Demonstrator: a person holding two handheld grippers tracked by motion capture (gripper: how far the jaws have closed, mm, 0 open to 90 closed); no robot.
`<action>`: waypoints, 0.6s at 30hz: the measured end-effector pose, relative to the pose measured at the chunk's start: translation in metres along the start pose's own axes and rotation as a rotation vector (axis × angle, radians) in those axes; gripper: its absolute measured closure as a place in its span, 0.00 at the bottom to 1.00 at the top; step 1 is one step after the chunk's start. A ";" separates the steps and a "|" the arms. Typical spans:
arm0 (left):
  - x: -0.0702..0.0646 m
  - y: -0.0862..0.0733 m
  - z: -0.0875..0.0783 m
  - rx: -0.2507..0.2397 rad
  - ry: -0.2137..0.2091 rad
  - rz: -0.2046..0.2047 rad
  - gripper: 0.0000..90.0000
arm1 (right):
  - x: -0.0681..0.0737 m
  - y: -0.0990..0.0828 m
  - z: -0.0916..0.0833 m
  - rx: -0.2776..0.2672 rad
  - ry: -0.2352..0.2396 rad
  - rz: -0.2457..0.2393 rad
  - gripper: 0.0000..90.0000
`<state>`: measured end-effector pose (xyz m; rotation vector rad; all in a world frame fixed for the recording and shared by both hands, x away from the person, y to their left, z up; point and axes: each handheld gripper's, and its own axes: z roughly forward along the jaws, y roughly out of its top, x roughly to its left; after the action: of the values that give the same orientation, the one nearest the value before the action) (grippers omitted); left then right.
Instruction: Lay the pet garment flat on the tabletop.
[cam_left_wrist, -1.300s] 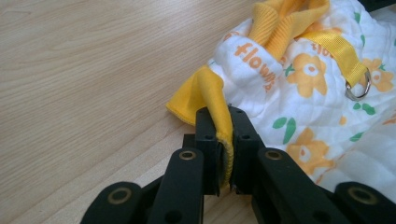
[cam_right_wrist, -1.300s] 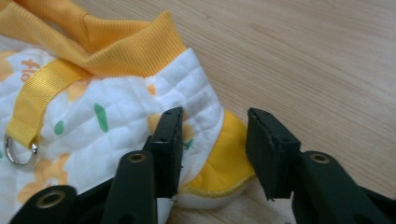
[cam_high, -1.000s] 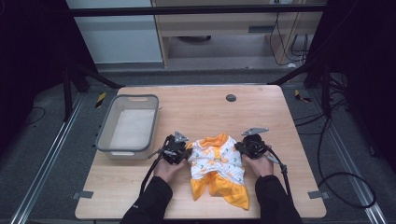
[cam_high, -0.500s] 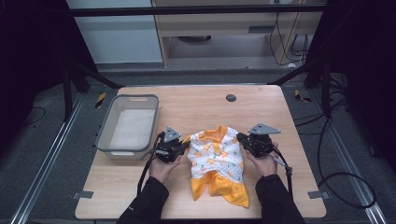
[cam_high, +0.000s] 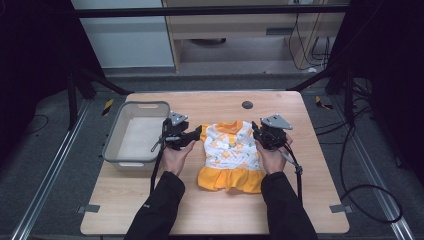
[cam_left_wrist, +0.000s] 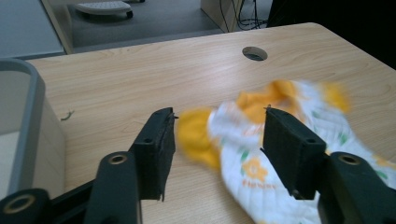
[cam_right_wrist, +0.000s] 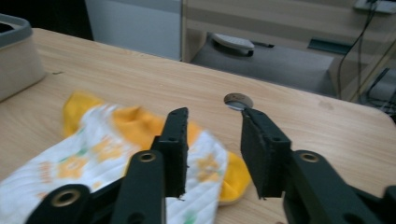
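Note:
A small white dress with an orange print, orange sleeves and an orange hem lies spread on the wooden table, collar away from the person. My left gripper hovers at its left sleeve and my right gripper at its right sleeve. Both pairs of jaws have just been opening. In the left gripper view the left gripper stands wide, and the blurred dress lies below the gap, free of the pads. In the right gripper view the right gripper is parted above the dress without touching it.
A grey plastic tub stands at the table's left, close beside the left hand; its wall is at the left of the left gripper view. A round cable hole lies behind the dress. Bare tabletop stretches in front of the hem.
Both hands have risen and moved apart. The bunched dress has been pulled out flat. Both pairs of jaws have opened and let go of the sleeves.

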<state>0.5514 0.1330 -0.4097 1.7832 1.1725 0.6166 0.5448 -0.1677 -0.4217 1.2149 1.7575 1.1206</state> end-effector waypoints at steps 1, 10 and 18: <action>0.000 0.000 -0.003 -0.006 0.004 0.014 0.46 | -0.001 0.000 -0.002 0.004 0.009 0.005 0.66; 0.001 -0.006 -0.039 -0.015 -0.061 0.036 0.42 | -0.007 0.000 -0.031 0.008 0.089 -0.033 0.54; -0.006 -0.029 -0.063 0.044 -0.137 0.102 0.45 | -0.006 -0.014 -0.061 0.032 0.180 -0.035 0.46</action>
<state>0.4859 0.1573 -0.4046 1.9005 1.0138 0.5220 0.4869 -0.1912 -0.4114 1.1275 1.9299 1.2170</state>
